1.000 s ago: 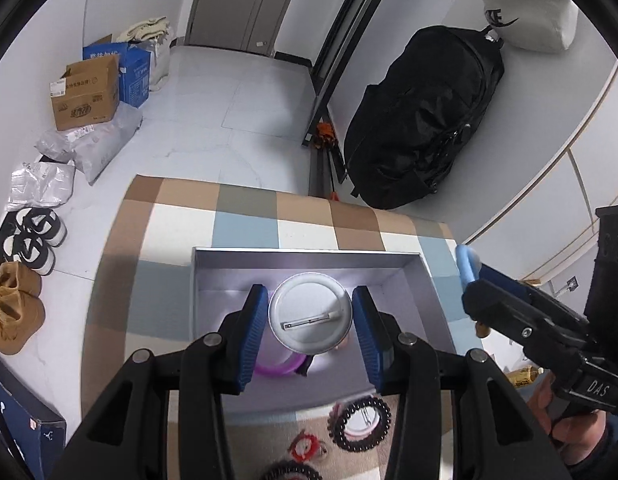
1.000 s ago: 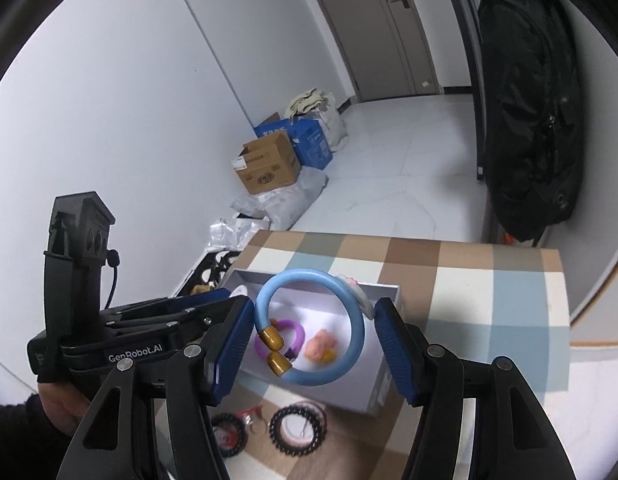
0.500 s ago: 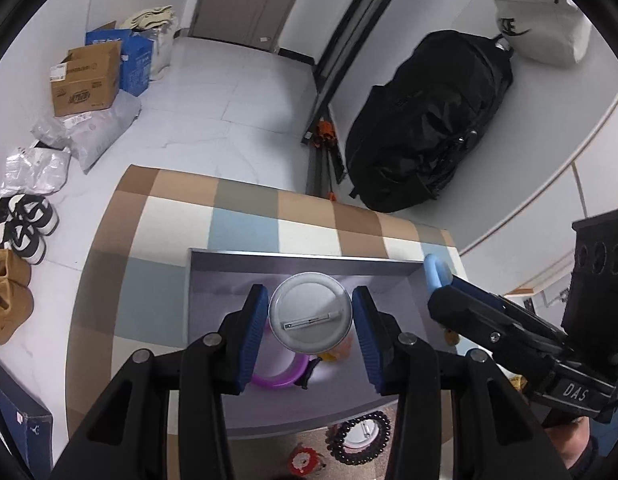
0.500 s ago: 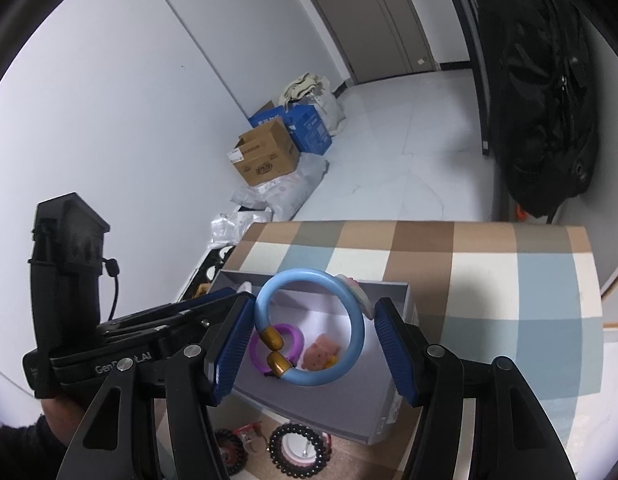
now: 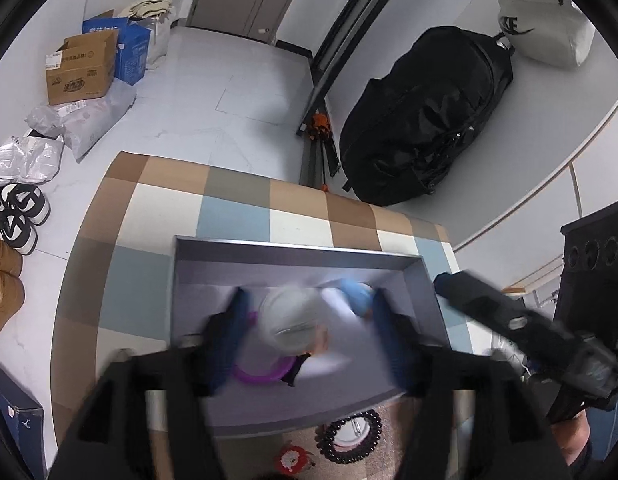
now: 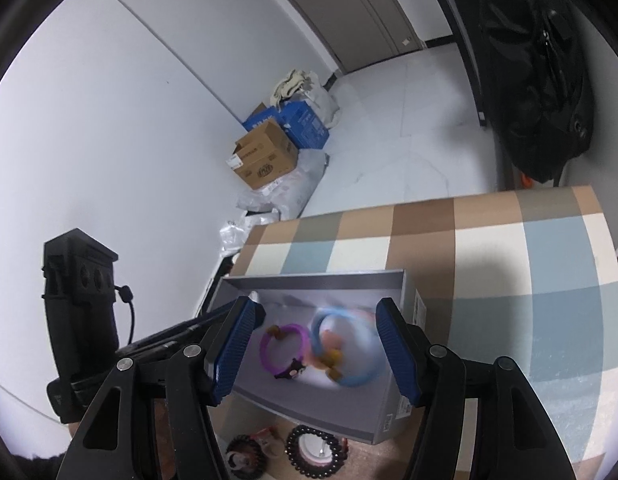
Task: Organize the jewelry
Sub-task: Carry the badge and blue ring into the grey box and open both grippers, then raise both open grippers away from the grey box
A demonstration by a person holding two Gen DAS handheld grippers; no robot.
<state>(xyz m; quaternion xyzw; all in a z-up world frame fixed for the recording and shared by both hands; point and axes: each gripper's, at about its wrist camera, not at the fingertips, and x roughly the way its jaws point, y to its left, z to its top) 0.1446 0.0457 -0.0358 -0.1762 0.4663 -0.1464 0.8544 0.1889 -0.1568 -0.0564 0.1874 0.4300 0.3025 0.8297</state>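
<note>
A grey box stands on the checked cloth; it also shows in the right wrist view. My left gripper is open above it, blurred, and a round silver badge is loose between the fingers, over the box. My right gripper is open over the box, and a blurred light blue bangle is loose inside the box, also seen in the left wrist view. A purple bangle and a pink charm lie in the box.
A black bead bracelet and a red ornament lie on the cloth in front of the box. Another black bead ring lies beside them. A black backpack, cardboard boxes and shoes are on the floor beyond.
Both grippers have opened. The silver badge has left the left fingers and the blue bangle has dropped from the right fingers into the box.
</note>
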